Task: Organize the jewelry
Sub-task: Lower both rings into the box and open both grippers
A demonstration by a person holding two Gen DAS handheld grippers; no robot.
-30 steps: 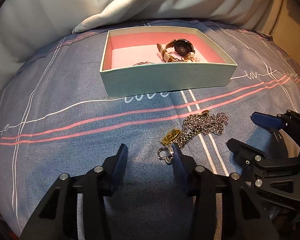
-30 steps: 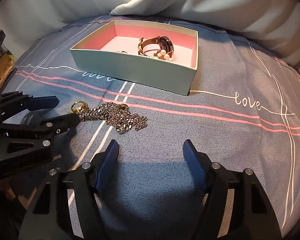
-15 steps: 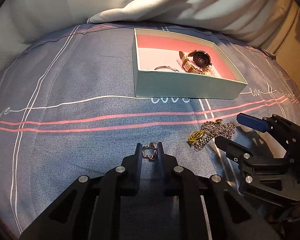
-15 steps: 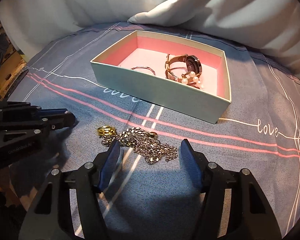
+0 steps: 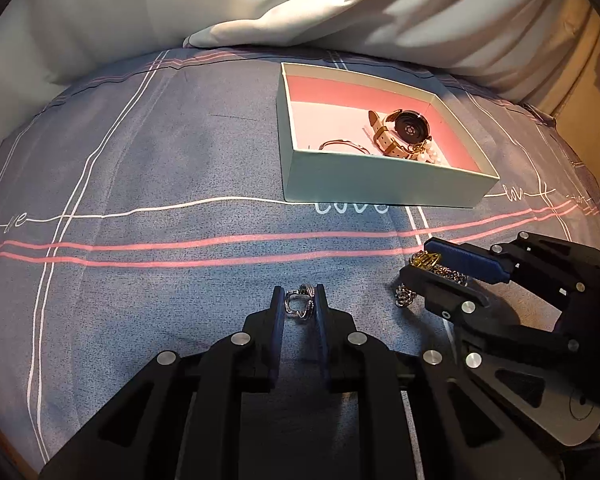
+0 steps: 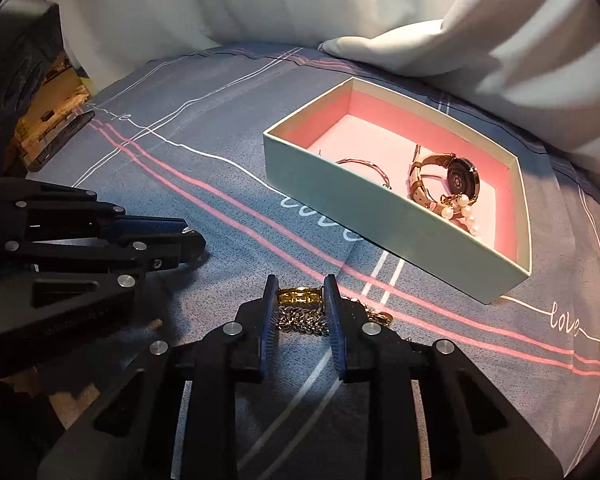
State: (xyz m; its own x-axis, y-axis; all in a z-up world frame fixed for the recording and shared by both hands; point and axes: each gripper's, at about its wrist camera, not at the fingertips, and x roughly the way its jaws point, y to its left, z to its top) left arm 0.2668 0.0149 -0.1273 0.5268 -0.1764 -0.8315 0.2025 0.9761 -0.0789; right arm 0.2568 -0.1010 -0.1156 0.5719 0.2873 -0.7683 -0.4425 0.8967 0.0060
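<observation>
My left gripper (image 5: 299, 300) is shut on a small silver ring (image 5: 299, 305), held just above the blue-grey bedsheet. In the right wrist view that gripper (image 6: 192, 242) points in from the left. My right gripper (image 6: 300, 300) is closing its jaws on a silver chain necklace (image 6: 302, 321) with a gold clasp (image 6: 298, 295). The chain spans pad to pad. The left wrist view shows the right gripper (image 5: 430, 270) with the chain (image 5: 448, 271) between its fingers. A mint-green box (image 5: 380, 184) with a pink inside lies beyond, holding a watch (image 5: 410, 130), a thin bangle (image 5: 342, 145) and pearls (image 6: 464, 210).
White bedding (image 5: 280, 28) is heaped along the far side behind the box (image 6: 380, 216). The sheet (image 5: 140, 160) carries pink stripes and white "love" script. At the far left of the right wrist view the bed ends beside a wooden object (image 6: 56, 120).
The left gripper closed on the ring and carried it left, away from the chain. The right gripper moved over the chain and drew its jaws in around it.
</observation>
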